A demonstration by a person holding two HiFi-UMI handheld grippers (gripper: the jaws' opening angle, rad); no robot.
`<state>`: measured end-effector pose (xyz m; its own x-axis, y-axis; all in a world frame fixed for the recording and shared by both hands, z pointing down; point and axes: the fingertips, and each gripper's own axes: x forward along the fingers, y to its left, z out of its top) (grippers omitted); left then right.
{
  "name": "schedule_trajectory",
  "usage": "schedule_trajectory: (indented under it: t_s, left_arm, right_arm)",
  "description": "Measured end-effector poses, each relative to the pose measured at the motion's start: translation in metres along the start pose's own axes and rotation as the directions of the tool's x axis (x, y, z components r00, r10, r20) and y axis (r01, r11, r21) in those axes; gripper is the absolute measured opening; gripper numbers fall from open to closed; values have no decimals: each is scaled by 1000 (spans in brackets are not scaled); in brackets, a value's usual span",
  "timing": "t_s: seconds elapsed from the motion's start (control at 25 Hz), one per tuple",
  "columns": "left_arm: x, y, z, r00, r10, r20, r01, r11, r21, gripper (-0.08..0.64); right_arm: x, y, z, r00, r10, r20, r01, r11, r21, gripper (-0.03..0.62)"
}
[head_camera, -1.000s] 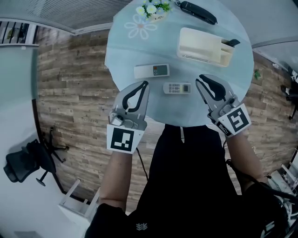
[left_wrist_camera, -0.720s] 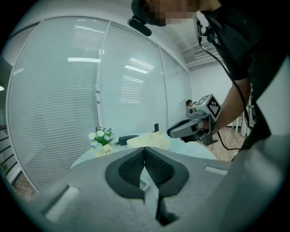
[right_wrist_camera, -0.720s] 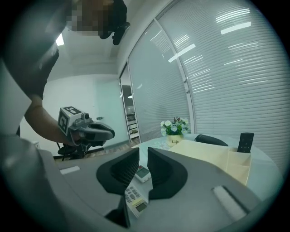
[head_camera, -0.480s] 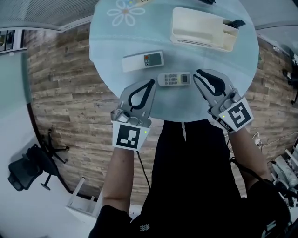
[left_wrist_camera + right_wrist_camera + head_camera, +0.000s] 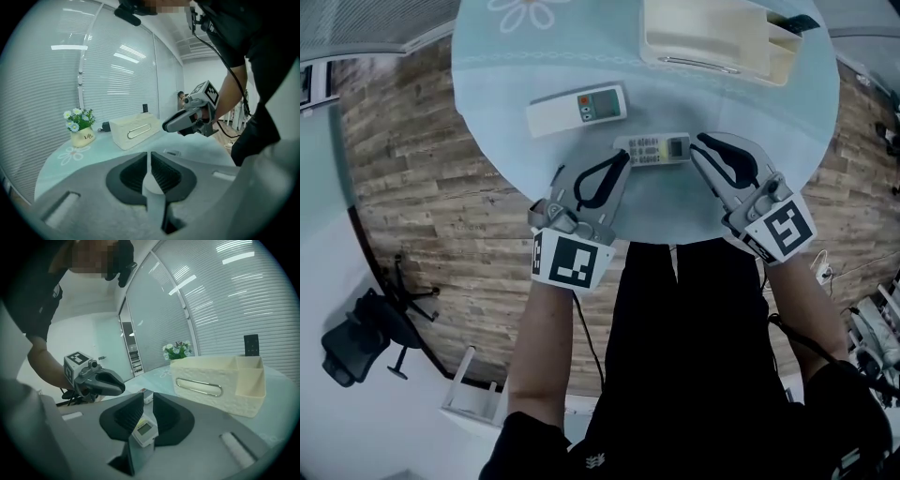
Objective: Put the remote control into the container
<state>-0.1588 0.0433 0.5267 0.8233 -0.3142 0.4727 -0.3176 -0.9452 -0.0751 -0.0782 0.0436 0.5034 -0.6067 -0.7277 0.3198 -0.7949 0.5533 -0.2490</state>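
Display remote control (image 5: 653,150) lies mid-frame on desk (image 5: 497,84); left gripper (image 5: 622,159) jaws closed, empty, beside its left end, likely a stop; right gripper (image 5: 703,142) jaws narrowly apart, aligned on its right end, not pinching; container (image 5: 712,42) top right.

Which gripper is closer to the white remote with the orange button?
Left. The left gripper is short of the white remote; the right gripper lies beyond the grey remote.

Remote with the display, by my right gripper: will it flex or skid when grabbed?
The remote looks like a hard, slim plastic bar: probably stiff and light. Lying flat on the smooth tabletop, an end nudge would likely slide or spin it, not tip it.
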Motion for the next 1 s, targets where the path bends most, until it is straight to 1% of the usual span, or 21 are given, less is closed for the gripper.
schedule_trajectory:
  t_s: [0.16,0.28,0.4,0.48,0.6,0.76,1.0]
  left_arm:
    - [11,-9,-18,998,-51,-48,53,998,39,90]
    - [17,-14,-26,994,-88,-61,91,995,50,139]
    - [22,-20,-34,987,-130,-96,137,988,73,232]
    - [24,-24,-40,981,-152,-121,163,983,87,272]
    - [26,-28,-49,973,-173,-152,191,976,106,297]
    - [33,-32,-59,956,-207,-205,240,960,146,318]
    - [43,-32,-63,934,-260,-243,299,943,143,318]
  right_arm:
    - [6,-2,-15,1000,1,-25,-1,1000,1,69]
    - [11,-2,-18,1000,11,-17,-11,1000,12,69]
    - [14,-2,-20,1000,9,-13,-9,999,31,69]
    - [16,-1,-21,1000,10,-13,-9,999,36,69]
    - [16,-2,-28,999,-2,-33,3,1000,28,71]
    - [14,-5,-32,999,-9,-46,11,999,30,71]
    - [13,-4,-37,999,-15,-48,17,999,46,71]
